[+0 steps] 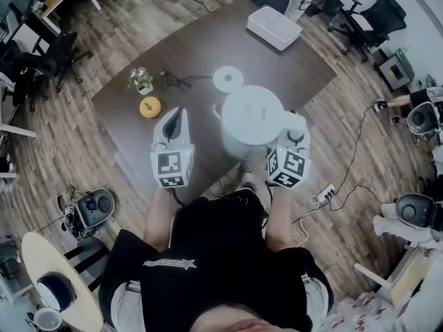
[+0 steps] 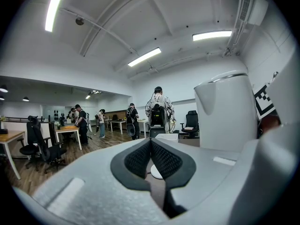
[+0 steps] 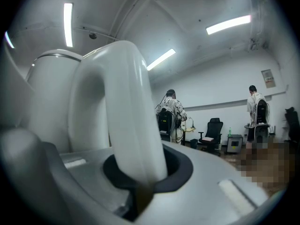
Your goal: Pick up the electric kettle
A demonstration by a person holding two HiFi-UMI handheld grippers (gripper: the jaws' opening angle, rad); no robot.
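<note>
**Electric kettle.** The electric kettle (image 1: 250, 116) is white, smooth-walled and roughly cylindrical. It has a flat round lid and a short pointed spout on the side away from the person. It sits above the near part of the dark, wood-grained table (image 1: 201, 47). The views do not show whether its underside touches the tabletop.

**Right gripper.** The right gripper (image 3: 140, 170) is at the kettle's near right side. Its jaws are clamped on the kettle's handle (image 3: 126, 111), a thick, glossy white arch. The lower leg of the arch runs down into the black-lined pocket between the pale grey jaw shells.

**Left gripper.** The left gripper (image 2: 151, 146) is just beside the kettle on its left and does not touch it. Its jaws are pressed together with nothing between them. The black pads (image 2: 164, 158) have a fine mesh texture and meet along a straight seam.

**Other items, located from the kettle:**
- Power base (image 1: 227, 78): a flat white disc on the table just beyond the kettle.
- Cable (image 1: 181, 81): thin and dark, loosely tangled, beyond and to the left.
- Flower pot (image 1: 141, 81): small, with purple blooms, farther left than the cable.
- Yellow object (image 1: 150, 106): round and ring-like, to the left, just nearer than the flower pot.
- White box (image 1: 274, 26): rectangular with rounded corners, well beyond the kettle at the table's far edge.
</note>
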